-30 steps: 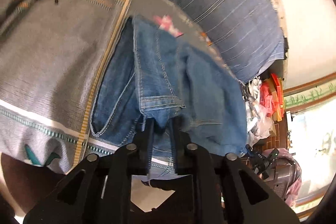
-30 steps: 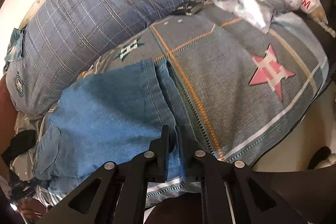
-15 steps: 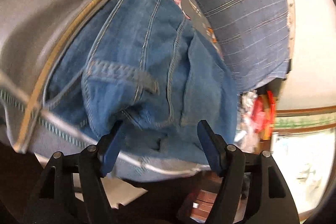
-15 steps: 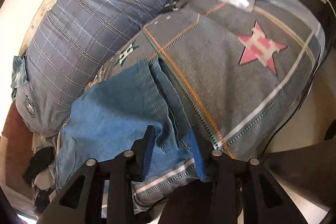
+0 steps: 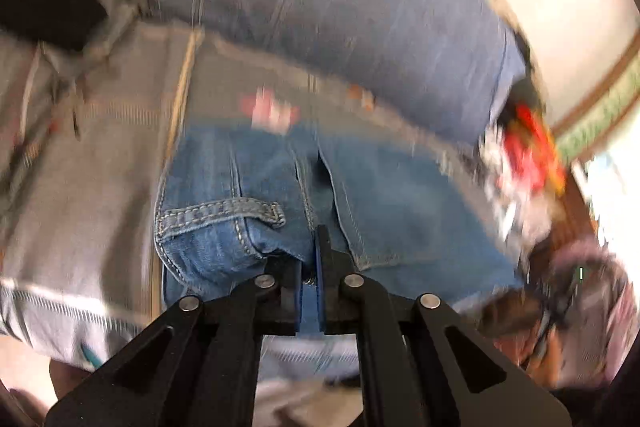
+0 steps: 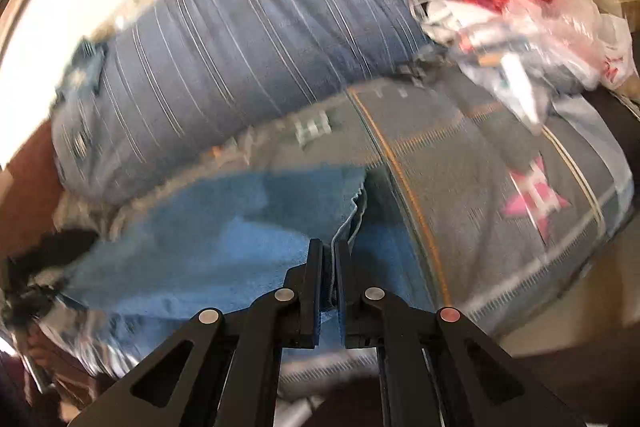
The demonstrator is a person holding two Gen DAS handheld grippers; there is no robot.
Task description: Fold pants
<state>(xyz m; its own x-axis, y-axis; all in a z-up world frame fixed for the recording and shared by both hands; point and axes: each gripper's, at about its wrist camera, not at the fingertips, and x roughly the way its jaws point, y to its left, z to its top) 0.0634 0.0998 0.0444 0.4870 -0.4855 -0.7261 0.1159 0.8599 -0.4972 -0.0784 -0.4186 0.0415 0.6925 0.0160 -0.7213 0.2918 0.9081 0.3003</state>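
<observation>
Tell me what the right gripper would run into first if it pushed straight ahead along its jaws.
The right gripper is shut on the jeans, so denim already lies at its jaws. Pushed further, it would likely press through more denim into the grey patterned blanket below. Motion blur leaves depth unclear.

A lived-in home bedroom is suggested by a patterned grey blanket (image 6: 500, 163), a striped blue bolster (image 6: 248, 59) and cluttered plastic bags (image 6: 532, 27).

The left gripper (image 5: 310, 267) points downward and its jaws are pressed together on denim cloth. The right gripper (image 6: 329, 267) is angled the same way, jaws also clamped on the cloth
</observation>
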